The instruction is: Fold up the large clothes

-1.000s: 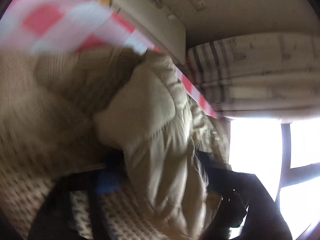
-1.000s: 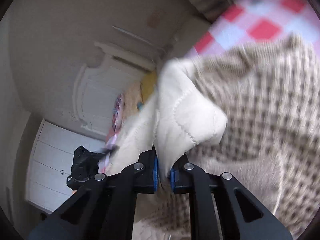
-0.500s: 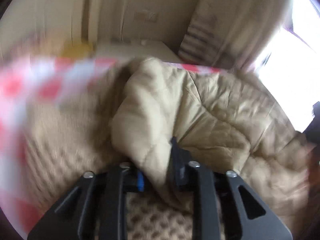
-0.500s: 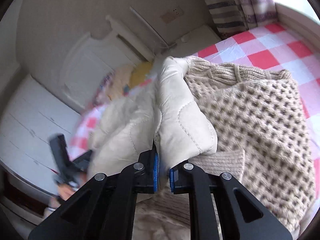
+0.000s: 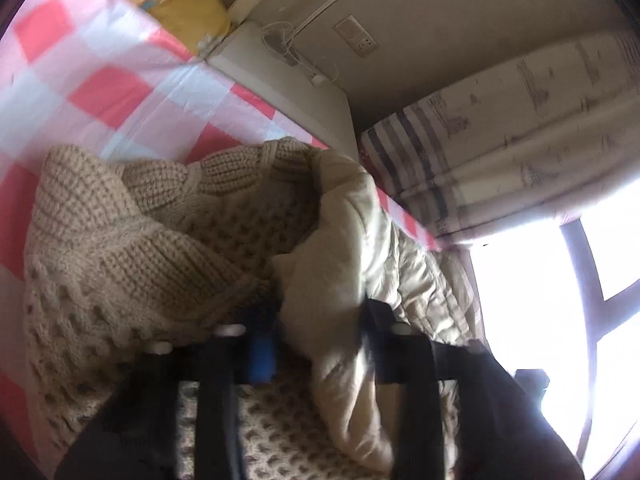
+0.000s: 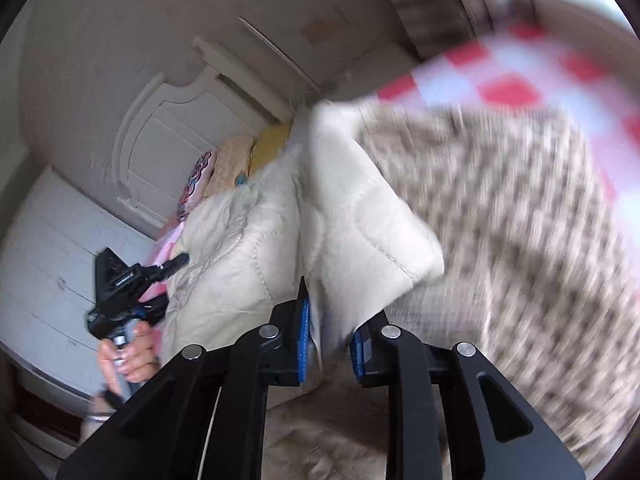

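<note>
**Quilted jacket and knit sweater on the checked bed**

Seen from the right wrist: right gripper (image 6: 326,340) with blue pads parted to a moderate gap, a fold of the cream quilted jacket (image 6: 360,216) hanging between them; touching the left pad, apart from the right one. Not clamped. To the right, blurred, the beige knit sweater (image 6: 512,216) lying partly under the jacket. Beyond, the red-and-white checked bedspread (image 6: 516,76), also blurred. At lower left, a hand (image 6: 128,356) gripping the handle of the left gripper (image 6: 176,262), which points toward the jacket's far edge.

Seen from the left wrist: left gripper (image 5: 316,344) dark and smeared by motion, one blue pad (image 5: 260,352) showing, a lump of the quilted jacket (image 5: 352,264) sitting between the fingers. Cannot tell whether pinched or merely lying there. Knit sweater (image 5: 132,248) bunched at left, touching the jacket, both resting on the checked bedspread (image 5: 108,80). Behind: a yellow pillow (image 5: 192,16), a cream nightstand (image 5: 288,84) with white cords, a striped curtain (image 5: 500,140), a bright window (image 5: 532,304).
</note>
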Demonstrator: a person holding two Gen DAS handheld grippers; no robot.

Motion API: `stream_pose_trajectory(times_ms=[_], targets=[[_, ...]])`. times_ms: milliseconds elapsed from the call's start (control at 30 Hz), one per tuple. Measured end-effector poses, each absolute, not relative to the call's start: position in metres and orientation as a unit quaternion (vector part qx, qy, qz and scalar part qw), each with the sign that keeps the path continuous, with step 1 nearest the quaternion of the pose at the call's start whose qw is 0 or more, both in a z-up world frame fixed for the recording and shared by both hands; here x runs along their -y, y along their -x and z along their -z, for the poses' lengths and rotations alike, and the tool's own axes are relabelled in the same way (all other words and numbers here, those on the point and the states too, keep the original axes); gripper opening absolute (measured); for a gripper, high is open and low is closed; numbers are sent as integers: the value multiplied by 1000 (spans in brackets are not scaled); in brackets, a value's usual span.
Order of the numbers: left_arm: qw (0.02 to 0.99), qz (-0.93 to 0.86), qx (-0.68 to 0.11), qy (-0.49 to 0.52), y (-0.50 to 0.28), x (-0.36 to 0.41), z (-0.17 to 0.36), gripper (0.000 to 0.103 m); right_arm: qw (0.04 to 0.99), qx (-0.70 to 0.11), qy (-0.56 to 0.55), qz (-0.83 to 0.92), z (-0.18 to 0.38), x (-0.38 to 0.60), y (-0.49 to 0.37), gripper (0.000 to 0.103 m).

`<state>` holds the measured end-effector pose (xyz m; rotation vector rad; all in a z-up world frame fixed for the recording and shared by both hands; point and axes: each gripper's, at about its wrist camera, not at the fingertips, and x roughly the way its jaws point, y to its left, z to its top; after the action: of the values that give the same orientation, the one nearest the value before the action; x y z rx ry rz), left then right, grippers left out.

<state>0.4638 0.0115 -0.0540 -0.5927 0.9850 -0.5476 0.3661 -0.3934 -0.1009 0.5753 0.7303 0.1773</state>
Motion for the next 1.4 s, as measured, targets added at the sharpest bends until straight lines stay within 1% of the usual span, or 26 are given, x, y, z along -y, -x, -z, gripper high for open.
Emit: stream_pose_trajectory(times_ms=[33, 67, 100, 167, 233, 267, 300, 367, 433, 467, 533, 567, 600, 667, 767, 833, 867, 900, 933, 1000, 1033, 1133, 1233, 1300, 1367, 1400], targets=[[826, 257, -435, 251, -458, -5, 44, 21, 910, -333, -232, -76, 92, 387, -364, 17], [847, 259, -410, 218, -443, -10, 33, 20, 934, -309, -171, -61, 81, 377, -357, 16], [871, 257, -384, 168, -428, 0, 23, 20, 956, -272, -96, -49, 70, 363, -347, 16], [895, 243, -361, 97, -409, 15, 15, 20, 968, -248, -10, -42, 65, 343, -337, 16], [896, 218, -383, 50, -408, 25, 23, 22, 954, -296, -9, -38, 78, 342, -344, 17], [895, 205, -395, 40, -411, 25, 30, 29, 941, -334, -37, -51, 90, 349, -350, 21], [890, 188, -414, 36, -417, 21, 41, 37, 924, -370, -79, -59, 103, 360, -355, 28], [875, 197, -435, 82, -430, 6, 55, 45, 910, -374, -164, -74, 110, 380, -347, 61], [869, 194, -435, 131, -433, -13, 48, 55, 904, -348, -227, -105, 107, 397, -331, 81], [875, 175, -429, 140, -429, -24, 43, 66, 903, -332, -245, -116, 103, 406, -323, 82], [914, 103, -367, 140, -411, -35, 13, 67, 900, -323, -268, -122, 97, 418, -316, 82], [929, 104, -329, 137, -398, -33, -4, 67, 895, -317, -286, -127, 95, 427, -315, 82], [933, 123, -311, 134, -388, -29, -15, 67, 888, -310, -311, -136, 94, 436, -317, 82], [937, 175, -287, 100, -368, 2, -37, 68, 867, -309, -360, -156, 95, 444, -325, 82], [935, 223, -276, 11, -353, 64, -39, 74, 822, -331, -423, -188, 103, 443, -347, 82], [924, 241, -291, -65, -346, 106, -14, 74, 809, -354, -430, -187, 110, 438, -361, 82], [913, 237, -319, -93, -349, 120, 4, 74, 806, -366, -428, -182, 112, 435, -367, 82], [894, 228, -368, -113, -359, 130, 32, 74, 800, -380, -430, -176, 115, 434, -376, 82], [884, 223, -396, -109, -366, 131, 49, 75, 795, -387, -433, -174, 116, 433, -379, 82], [890, 235, -383, -79, -366, 119, 62, 76, 784, -393, -446, -181, 117, 434, -391, 84], [889, 234, -385, -79, -366, 118, 60, 76, 782, -394, -446, -185, 116, 434, -398, 86], [890, 232, -381, -90, -365, 119, 62, 76, 793, -402, -421, -182, 105, 432, -419, 86], [891, 231, -381, -90, -369, 123, 63, 76, 833, -355, -402, -137, 88, 447, -432, 86], [891, 230, -381, -90, -370, 126, 62, 76, 839, -277, -451, -125, 82, 475, -426, 86], [891, 230, -381, -90, -371, 127, 62, 76, 819, -247, -504, -119, 86, 495, -414, 86], [891, 231, -380, -90, -369, 125, 60, 77, 823, -241, -504, -102, 84, 500, -404, 86]])
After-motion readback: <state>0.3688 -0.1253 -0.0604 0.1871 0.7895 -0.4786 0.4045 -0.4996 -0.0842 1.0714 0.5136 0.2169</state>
